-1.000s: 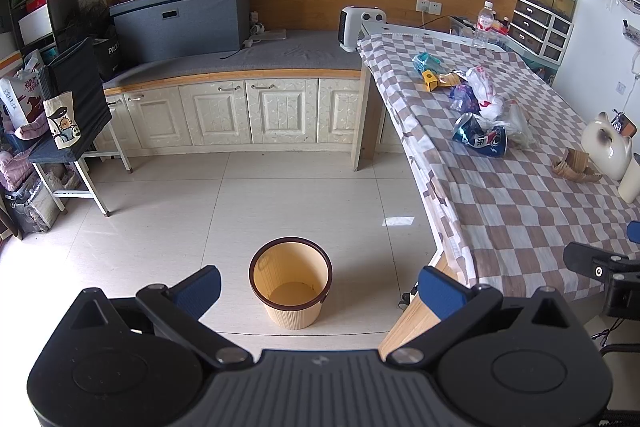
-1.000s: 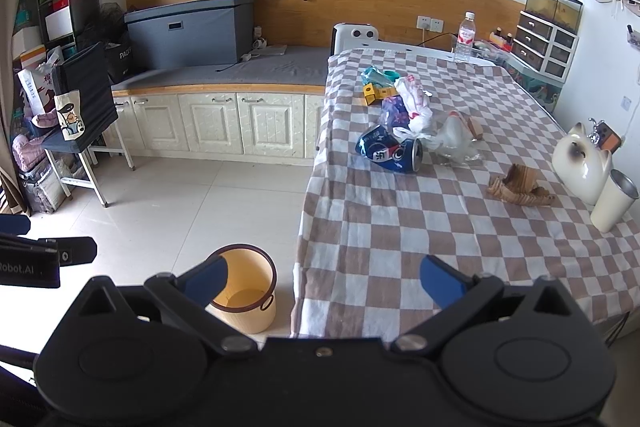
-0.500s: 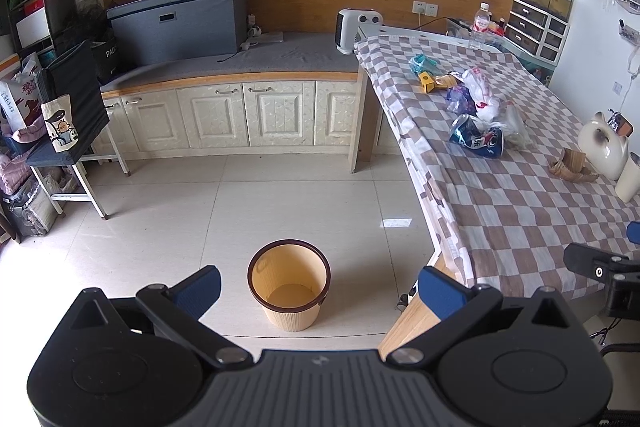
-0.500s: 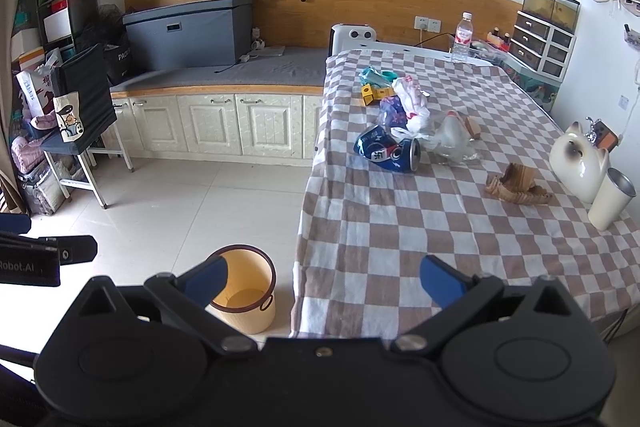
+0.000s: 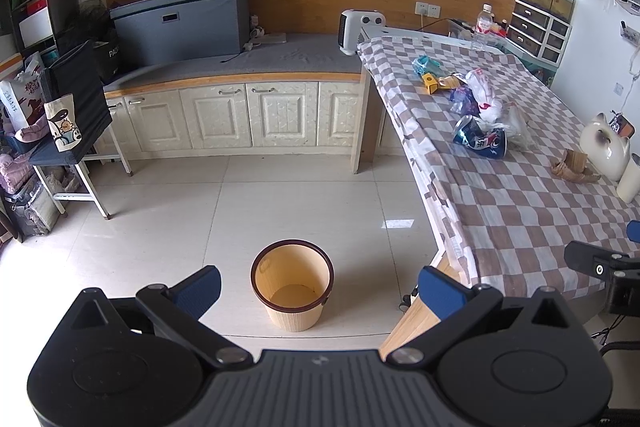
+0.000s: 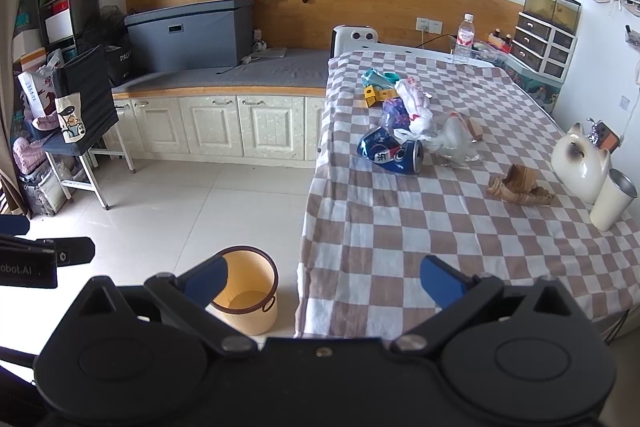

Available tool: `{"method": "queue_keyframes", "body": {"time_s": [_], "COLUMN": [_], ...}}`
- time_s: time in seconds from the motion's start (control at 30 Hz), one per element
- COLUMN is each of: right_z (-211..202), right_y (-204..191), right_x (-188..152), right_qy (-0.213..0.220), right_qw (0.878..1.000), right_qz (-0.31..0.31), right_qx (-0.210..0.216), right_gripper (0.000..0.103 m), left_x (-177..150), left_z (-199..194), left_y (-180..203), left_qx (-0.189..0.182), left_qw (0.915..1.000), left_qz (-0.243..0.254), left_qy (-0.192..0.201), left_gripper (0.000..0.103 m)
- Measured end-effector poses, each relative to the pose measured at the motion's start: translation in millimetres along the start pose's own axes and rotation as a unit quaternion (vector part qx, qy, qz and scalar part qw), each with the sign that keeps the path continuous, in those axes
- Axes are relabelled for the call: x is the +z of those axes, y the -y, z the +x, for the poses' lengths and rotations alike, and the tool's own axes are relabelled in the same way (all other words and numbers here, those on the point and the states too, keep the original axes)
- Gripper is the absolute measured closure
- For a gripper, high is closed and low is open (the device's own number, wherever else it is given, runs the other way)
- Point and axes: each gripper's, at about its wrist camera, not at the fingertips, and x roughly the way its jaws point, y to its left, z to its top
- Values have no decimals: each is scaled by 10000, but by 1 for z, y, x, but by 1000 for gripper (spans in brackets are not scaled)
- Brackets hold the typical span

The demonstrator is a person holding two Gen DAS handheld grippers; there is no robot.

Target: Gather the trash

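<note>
Left gripper [image 5: 319, 285] jaws apart over wastebasket [image 5: 292, 291] on floor. Right gripper [image 6: 324, 277] jaws apart, empty, facing crushed blue can [image 6: 391, 150] on checkered worktop [image 6: 440, 227].

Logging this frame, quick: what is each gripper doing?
Left gripper: open, holding nothing.
Right gripper: open, holding nothing.

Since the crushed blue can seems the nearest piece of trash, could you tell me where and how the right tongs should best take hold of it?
Grip the crushed blue can across its dented middle, coming from above with the open right tongs. It lies on its side on the checkered tablecloth, open end facing right, so the flattened body probably offers two opposed faces. A white plastic bag touches its far side; keep clear of that.
</note>
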Motion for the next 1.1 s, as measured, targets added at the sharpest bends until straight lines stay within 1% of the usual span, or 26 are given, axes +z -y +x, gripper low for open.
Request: {"method": "queue_keyframes", "body": {"time_s": [1.07, 1.1], "right_z": [16, 10], "right_y": [-1, -4], "right_x": [1, 3], "right_qy": [8, 12], "right_qw": [10000, 10000], "right_qz": [9, 17], "right_qx": [-16, -29], "right_gripper": [0, 0], "left_x": [-2, -2], "left_z": [0, 0], "left_y": [0, 0], "left_qx": [-22, -27], "left_qw": [10000, 10000], "left_qz": [33, 45], "left_qy": [31, 38], "left_gripper": [0, 0]}}
